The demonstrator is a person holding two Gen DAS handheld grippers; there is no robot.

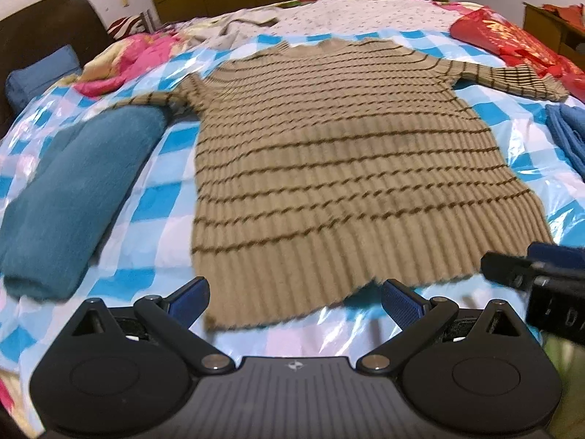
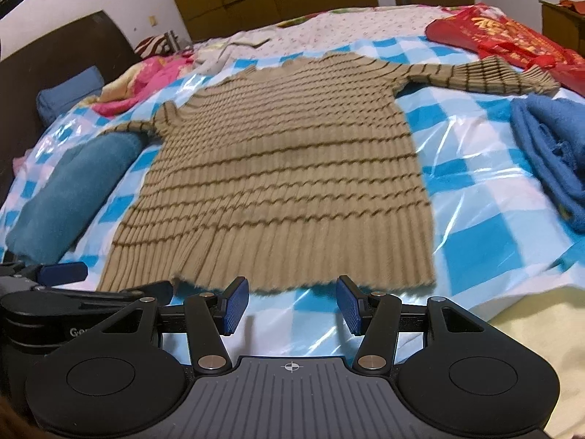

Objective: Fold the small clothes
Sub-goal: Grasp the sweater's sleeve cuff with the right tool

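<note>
A tan sweater with dark stripes (image 1: 329, 153) lies spread flat on the blue-and-white checked plastic sheet (image 1: 161, 197), hem toward me, sleeves out to both sides. It also shows in the right wrist view (image 2: 285, 183). My left gripper (image 1: 294, 301) is open and empty, its fingers straddling the near hem. My right gripper (image 2: 292, 301) is open and empty, just short of the hem. The right gripper shows at the right edge of the left wrist view (image 1: 541, 270); the left gripper shows at the left edge of the right wrist view (image 2: 73, 285).
A folded teal garment (image 1: 69, 197) lies left of the sweater. A folded blue garment (image 2: 548, 153) lies to the right. A red bag (image 2: 504, 36) sits at the far right, pink bedding (image 1: 135, 58) at the far left, a dark headboard (image 1: 40, 33) beyond.
</note>
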